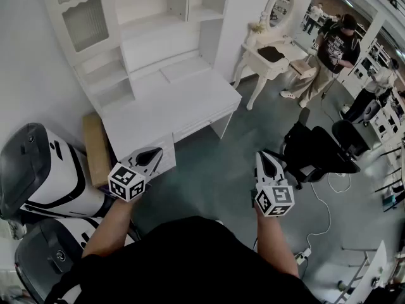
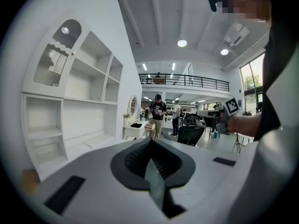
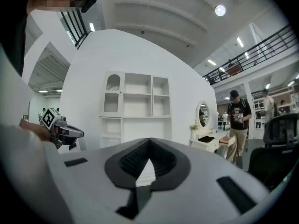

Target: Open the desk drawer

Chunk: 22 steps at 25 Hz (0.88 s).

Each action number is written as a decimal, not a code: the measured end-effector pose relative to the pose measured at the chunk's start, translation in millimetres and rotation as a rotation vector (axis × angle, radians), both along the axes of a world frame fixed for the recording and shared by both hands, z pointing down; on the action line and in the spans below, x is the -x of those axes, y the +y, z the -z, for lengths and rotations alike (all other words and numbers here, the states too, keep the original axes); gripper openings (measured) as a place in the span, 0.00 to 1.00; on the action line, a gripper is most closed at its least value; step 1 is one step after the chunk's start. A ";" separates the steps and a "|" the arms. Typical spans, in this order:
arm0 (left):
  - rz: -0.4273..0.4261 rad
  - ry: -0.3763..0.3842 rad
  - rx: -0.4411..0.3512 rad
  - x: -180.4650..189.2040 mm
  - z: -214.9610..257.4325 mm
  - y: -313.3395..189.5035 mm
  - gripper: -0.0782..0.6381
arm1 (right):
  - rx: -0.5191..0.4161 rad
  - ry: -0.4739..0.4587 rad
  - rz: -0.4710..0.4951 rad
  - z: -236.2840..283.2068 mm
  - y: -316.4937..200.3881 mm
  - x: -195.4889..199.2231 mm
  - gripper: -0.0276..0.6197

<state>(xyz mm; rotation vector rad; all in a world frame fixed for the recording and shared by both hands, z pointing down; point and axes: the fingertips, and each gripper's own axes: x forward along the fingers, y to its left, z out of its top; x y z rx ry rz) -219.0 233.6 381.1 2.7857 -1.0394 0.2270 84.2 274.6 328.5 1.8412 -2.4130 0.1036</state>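
Observation:
The white desk [image 1: 171, 100] with its shelf hutch [image 1: 145, 24] stands against the wall ahead of me. Its drawer front [image 1: 197, 125] lies flush under the desktop. My left gripper [image 1: 150, 158] is held in the air just short of the desk's near left corner, jaws shut and nothing between them. Off to the right my right gripper [image 1: 264, 162] hovers over the floor, also shut and holding nothing. Beyond the shut tips of the left gripper [image 2: 150, 140] I see the hutch [image 2: 70, 97]. The right gripper [image 3: 149, 141] faces the hutch [image 3: 135, 101] from farther off.
A white vanity table with an oval mirror [image 1: 272, 52] stands right of the desk. A black office chair [image 1: 316, 151] is close to my right gripper. Two white-and-black machines [image 1: 38, 170] and a brown board [image 1: 96, 147] crowd the left. People [image 1: 332, 49] stand at the back right.

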 end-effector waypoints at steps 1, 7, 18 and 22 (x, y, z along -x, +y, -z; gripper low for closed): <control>-0.001 0.001 0.000 0.2 0.6 0.2 0.12 | 0.002 0.001 -0.002 0.0 0.8 0.4 0.05; -0.017 0.004 -0.005 -3.9 2.7 3.4 0.12 | 0.018 0.001 -0.001 -2.3 4.2 4.7 0.04; -0.021 0.014 0.030 -3.2 -9.6 5.3 0.12 | 0.058 -0.031 -0.003 -13.6 2.7 3.4 0.05; -0.012 0.012 0.067 -7.9 -24.1 -3.9 0.12 | 0.088 -0.047 0.012 -29.6 -9.6 2.1 0.05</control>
